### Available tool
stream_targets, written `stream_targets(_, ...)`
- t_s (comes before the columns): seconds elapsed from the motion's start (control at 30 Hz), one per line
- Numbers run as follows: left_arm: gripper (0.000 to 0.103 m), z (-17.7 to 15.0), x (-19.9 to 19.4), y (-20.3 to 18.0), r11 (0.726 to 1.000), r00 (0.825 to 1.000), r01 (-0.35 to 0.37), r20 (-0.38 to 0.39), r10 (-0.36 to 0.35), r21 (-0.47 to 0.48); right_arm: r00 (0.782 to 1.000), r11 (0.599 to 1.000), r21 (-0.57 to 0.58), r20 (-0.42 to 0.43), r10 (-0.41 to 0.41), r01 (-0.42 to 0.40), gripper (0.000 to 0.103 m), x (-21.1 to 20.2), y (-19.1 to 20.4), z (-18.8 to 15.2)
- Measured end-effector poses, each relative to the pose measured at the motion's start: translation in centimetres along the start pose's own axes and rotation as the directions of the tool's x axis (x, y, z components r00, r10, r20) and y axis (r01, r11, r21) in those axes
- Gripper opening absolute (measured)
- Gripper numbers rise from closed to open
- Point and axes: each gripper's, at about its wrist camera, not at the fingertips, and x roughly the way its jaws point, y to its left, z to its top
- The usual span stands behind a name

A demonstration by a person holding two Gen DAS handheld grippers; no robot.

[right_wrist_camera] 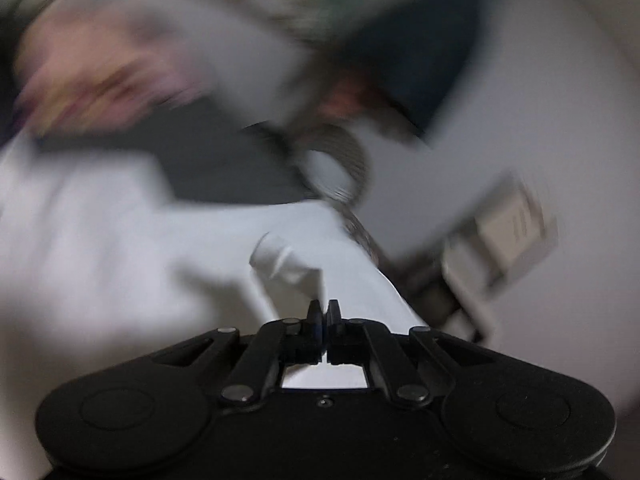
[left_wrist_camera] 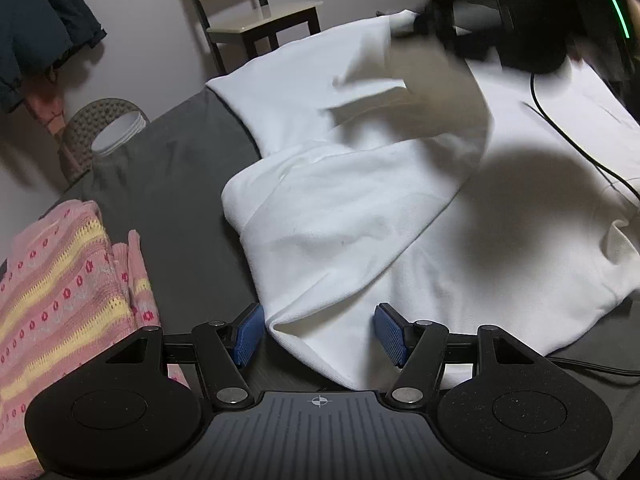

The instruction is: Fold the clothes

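Left gripper [left_wrist_camera: 319,334] is hovering with jaws spread over the white sweatshirt's [left_wrist_camera: 360,216] lower edge — centre frame, on the grey table [left_wrist_camera: 180,184]; right gripper [right_wrist_camera: 323,312] is pinching its cloth (blurred), jaws closed.

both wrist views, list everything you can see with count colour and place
white garment: one, white, spread on the bed, part lifted and blurred at the far side
pink knit: one, pink with yellow stripes, near left on the bed
bed cover: one, dark grey, under both garments
chair: one, beige seat with dark frame, by the far wall
basket: one, brown woven, past the bed's left edge
dark jacket: one, navy, hanging upper left
cable: one, black, across the white garment at right
left hand-held gripper: one, black with blue pads, open over the white garment's near edge
right hand-held gripper: one, black, shut on white garment, view motion-blurred
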Motion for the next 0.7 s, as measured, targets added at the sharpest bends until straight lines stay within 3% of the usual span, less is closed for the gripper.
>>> stream_targets(0.1, 0.062, 0.1, -0.4, -0.4, 1.0, 1.0, 0.001, 0.019, -0.002, 0.02, 0.999, 0.94, 0.34, -0.013, 0.034, -0.028, 0.002, 1.1, -8.3, -0.2)
stream_targets(0.23, 0.062, 0.4, -1.2, -0.5, 0.999, 0.996, 0.046, 0.072, -0.045, -0.009, 0.998, 0.852, 0.521, -0.009, -0.064, 0.059, 0.002, 2.0, -14.8, -2.4)
stream_targets(0.33, 0.062, 0.7, -1.2, -0.7, 0.996, 0.992, 0.086, 0.099, -0.082, -0.031, 0.995, 0.728, 0.683, -0.101, 0.017, 0.056, 0.002, 4.2, -17.3, -6.2)
stream_targets(0.37, 0.062, 0.8, -1.1, -0.9, 0.994, 0.99, 0.101, 0.107, -0.097, -0.032, 0.989, 0.704, 0.708, -0.137, 0.052, 0.061, 0.002, 5.1, -17.4, -7.5)
stream_targets(0.47, 0.062, 1.2, -0.8, -2.1, 0.988, 0.982, 0.156, 0.104, -0.155, 0.005, 0.97, 0.708, 0.703, -0.213, 0.115, 0.071, 0.002, 7.3, -16.5, -10.9)
stream_targets(0.53, 0.062, 1.3, -0.6, -3.2, 0.983, 0.979, 0.179, 0.09, -0.183, 0.044, 0.965, 0.662, 0.747, -0.216, 0.147, 0.066, 0.002, 7.7, -16.3, -12.4)
stream_targets(0.63, 0.062, 1.2, -0.2, -4.3, 0.978, 0.98, 0.186, 0.058, -0.192, 0.092, 0.974, 0.57, 0.822, -0.15, 0.169, 0.028, 0.002, 7.1, -17.0, -13.2)
stream_targets(0.7, 0.062, 1.2, -0.1, -4.7, 0.972, 0.975, 0.212, 0.044, -0.217, 0.102, 0.987, 0.533, 0.846, -0.061, 0.152, -0.029, 0.002, 5.9, -17.8, -12.9)
